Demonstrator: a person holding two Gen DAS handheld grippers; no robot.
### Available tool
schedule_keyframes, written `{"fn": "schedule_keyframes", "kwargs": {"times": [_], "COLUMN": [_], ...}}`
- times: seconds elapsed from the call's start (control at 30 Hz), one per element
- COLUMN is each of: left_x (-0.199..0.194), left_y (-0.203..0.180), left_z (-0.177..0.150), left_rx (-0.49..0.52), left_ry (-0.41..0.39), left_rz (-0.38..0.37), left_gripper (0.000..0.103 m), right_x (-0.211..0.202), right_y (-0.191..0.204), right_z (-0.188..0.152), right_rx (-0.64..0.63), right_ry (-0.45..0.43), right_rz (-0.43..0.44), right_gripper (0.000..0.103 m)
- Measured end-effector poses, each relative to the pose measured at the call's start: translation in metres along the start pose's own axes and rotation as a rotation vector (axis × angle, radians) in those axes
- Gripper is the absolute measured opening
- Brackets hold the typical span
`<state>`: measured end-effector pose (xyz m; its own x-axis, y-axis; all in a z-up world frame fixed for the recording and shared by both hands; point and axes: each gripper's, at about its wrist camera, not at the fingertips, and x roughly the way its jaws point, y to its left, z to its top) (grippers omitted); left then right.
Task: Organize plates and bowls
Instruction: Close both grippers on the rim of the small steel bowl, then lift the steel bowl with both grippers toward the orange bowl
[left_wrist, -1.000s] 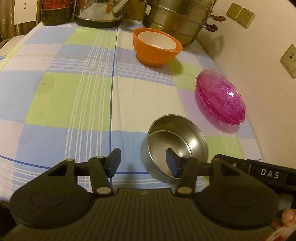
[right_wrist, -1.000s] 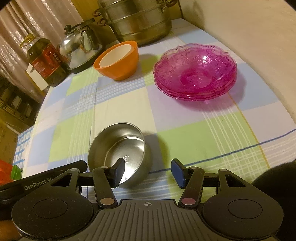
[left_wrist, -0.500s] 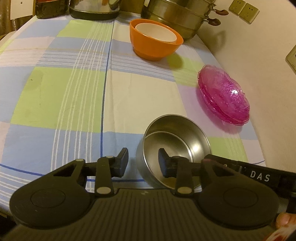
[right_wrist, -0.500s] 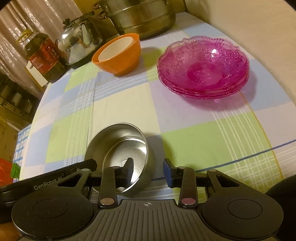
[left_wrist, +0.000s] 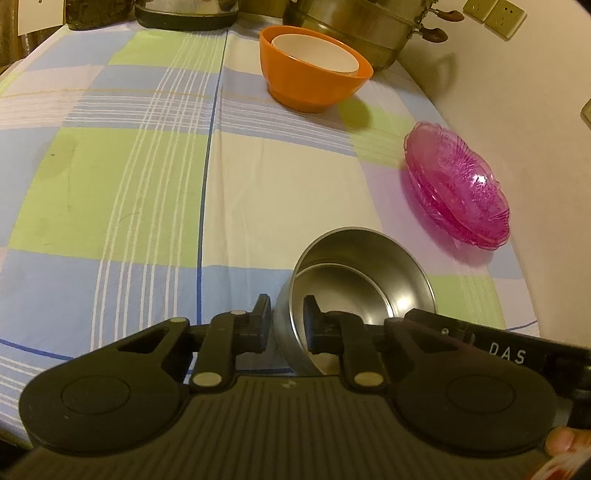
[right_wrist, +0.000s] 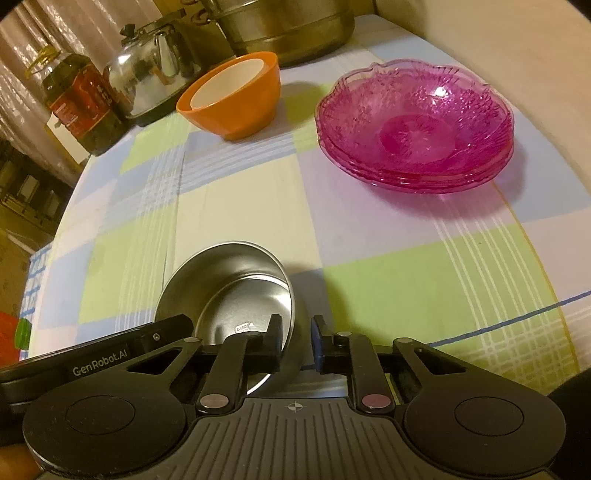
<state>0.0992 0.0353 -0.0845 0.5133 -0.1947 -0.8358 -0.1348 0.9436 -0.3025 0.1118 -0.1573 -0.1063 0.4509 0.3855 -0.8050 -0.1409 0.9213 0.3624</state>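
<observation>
A steel bowl (left_wrist: 364, 269) with a second steel bowl nested inside sits on the checked tablecloth near the front edge; it also shows in the right wrist view (right_wrist: 225, 280). My left gripper (left_wrist: 286, 325) is shut on its left wall, one finger outside, one inside. My right gripper (right_wrist: 295, 343) is shut on its right wall the same way. An orange bowl (left_wrist: 314, 79) with a white bowl (left_wrist: 316, 55) inside stands at the back. A stack of pink glass plates (right_wrist: 415, 125) lies at the right.
A large steel steamer pot (right_wrist: 284, 26), a kettle (right_wrist: 155, 70) and an oil bottle (right_wrist: 79, 107) stand along the back edge. A wall with sockets (left_wrist: 495, 14) runs along the right side. The tablecloth (left_wrist: 110, 177) stretches left.
Both grippers have closed from wide open onto opposite walls of the steel bowl and moved in closer to it.
</observation>
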Motion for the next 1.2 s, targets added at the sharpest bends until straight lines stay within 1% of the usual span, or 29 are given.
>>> {"fn": "schedule_keyframes", "kwargs": {"times": [0.1,0.17,0.3,0.6,0.9,1.2], "left_x": [0.002,0.003,0.004,0.000,-0.007,-0.015], "left_y": [0.000,0.000,0.000,0.000,0.001,-0.004], "left_z": [0.000,0.000,-0.001,0.001,0.002,0.013], "left_rx": [0.002,0.003,0.006,0.004,0.001,0.011], "left_ry": [0.004,0.004,0.003,-0.001,-0.014,-0.037], "left_rz": [-0.001,-0.002,-0.004,-0.011,-0.020,-0.023], "left_gripper": [0.012,0.012,0.010,0.008,0.007,0.007], "right_x": [0.003,0.004,0.005,0.005,-0.003,-0.011], "right_y": [0.001,0.002,0.003,0.004,0.006,0.010], "right_z": [0.001,0.001,0.001,0.002,0.003,0.011], "right_rx": [-0.003,-0.009,-0.016,-0.025,-0.037,-0.041], "right_ry": [0.003,0.004,0.002,0.001,-0.021,-0.045], "right_rz": [0.000,0.000,-0.006,-0.015,-0.012,-0.003], "right_gripper": [0.013,0.012,0.012,0.010,0.009,0.009]}}
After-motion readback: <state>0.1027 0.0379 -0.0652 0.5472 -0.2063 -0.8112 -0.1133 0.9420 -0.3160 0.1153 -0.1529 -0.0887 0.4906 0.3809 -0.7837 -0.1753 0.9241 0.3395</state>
